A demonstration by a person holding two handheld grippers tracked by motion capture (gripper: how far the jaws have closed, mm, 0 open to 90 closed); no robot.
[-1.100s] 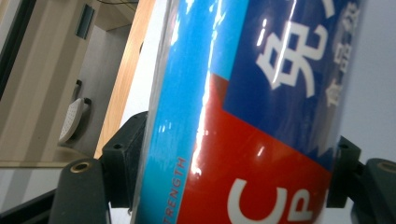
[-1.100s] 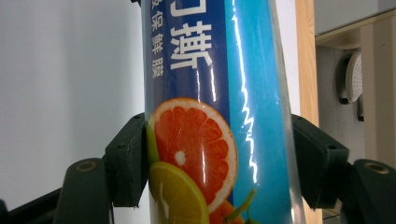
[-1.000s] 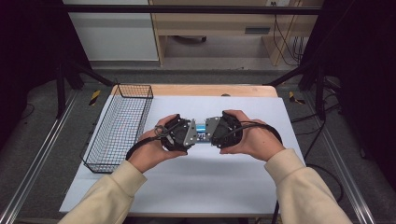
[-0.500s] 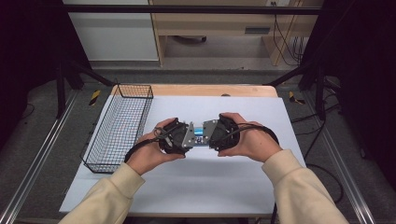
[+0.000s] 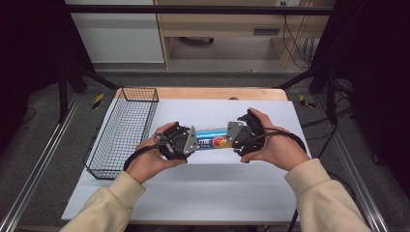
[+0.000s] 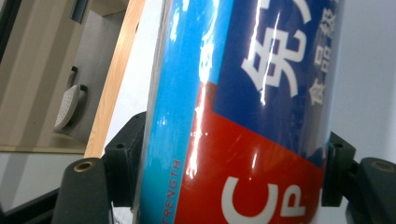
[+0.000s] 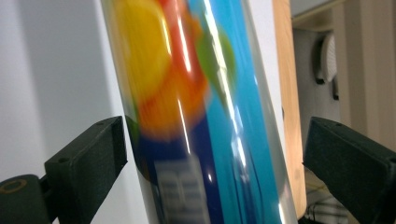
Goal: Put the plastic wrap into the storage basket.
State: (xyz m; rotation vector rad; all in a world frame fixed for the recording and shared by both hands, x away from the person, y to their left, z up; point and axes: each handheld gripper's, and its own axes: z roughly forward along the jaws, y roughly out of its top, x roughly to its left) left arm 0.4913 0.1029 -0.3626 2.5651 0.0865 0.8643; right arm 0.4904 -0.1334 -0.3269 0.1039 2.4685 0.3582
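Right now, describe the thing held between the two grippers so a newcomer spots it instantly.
On the white table, right of the wire basket, lies a glossy tube between two grippers. Alone among black parts, it is coloured: blue, red and yellow print.

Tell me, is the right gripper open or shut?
Open. In the right gripper view its jaws stand apart on both sides of the roll, a gap at each; the right gripper does not clamp it.

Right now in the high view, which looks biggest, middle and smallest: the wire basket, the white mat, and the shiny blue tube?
1. The white mat looks biggest, covering most of the table.
2. The wire basket is next.
3. The shiny blue tube looks smallest, though each claw hides one of its ends.
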